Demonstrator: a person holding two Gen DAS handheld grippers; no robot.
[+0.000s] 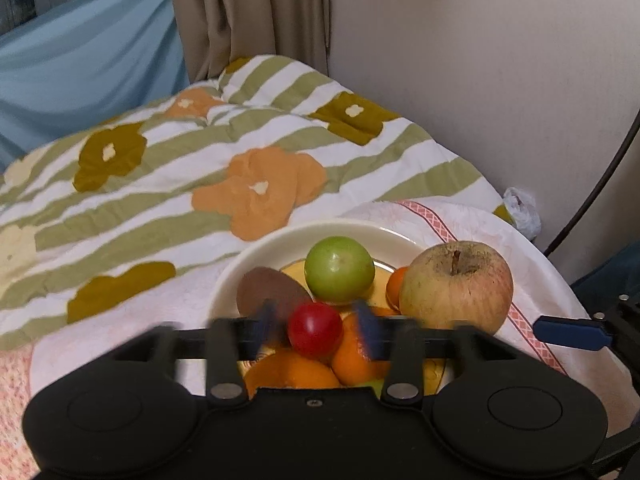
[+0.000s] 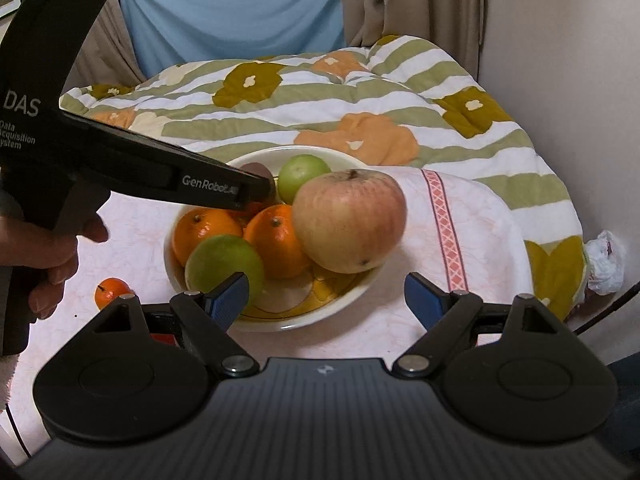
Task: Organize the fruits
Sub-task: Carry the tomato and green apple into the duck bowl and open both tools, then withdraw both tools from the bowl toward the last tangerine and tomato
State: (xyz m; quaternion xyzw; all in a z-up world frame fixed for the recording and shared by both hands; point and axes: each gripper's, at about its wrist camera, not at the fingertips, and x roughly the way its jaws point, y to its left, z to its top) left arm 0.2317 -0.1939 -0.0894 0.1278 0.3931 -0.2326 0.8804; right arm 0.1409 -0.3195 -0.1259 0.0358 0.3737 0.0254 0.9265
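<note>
A cream bowl (image 1: 256, 252) (image 2: 276, 318) on a pink cloth holds a large apple (image 1: 456, 284) (image 2: 348, 220), a green fruit (image 1: 339, 270) (image 2: 302, 176), several oranges (image 1: 356, 356) (image 2: 276, 240), a brown fruit (image 1: 268, 290) and a second green fruit (image 2: 224, 262). My left gripper (image 1: 316, 322) (image 2: 266, 192) is open over the bowl. A small red fruit (image 1: 315, 328) sits between its blurred blue fingers (image 1: 262, 320), which stand clear of its sides. My right gripper (image 2: 326, 300) is open at the bowl's near rim with nothing held.
A small orange fruit (image 2: 112, 290) lies on the pink cloth (image 2: 472, 240) left of the bowl. A flowered quilt (image 1: 248, 184) (image 2: 360, 92) lies behind it. The wall (image 1: 480, 80) and a crumpled plastic bag (image 2: 606, 260) are at the right. A hand (image 2: 48, 256) grips the left tool.
</note>
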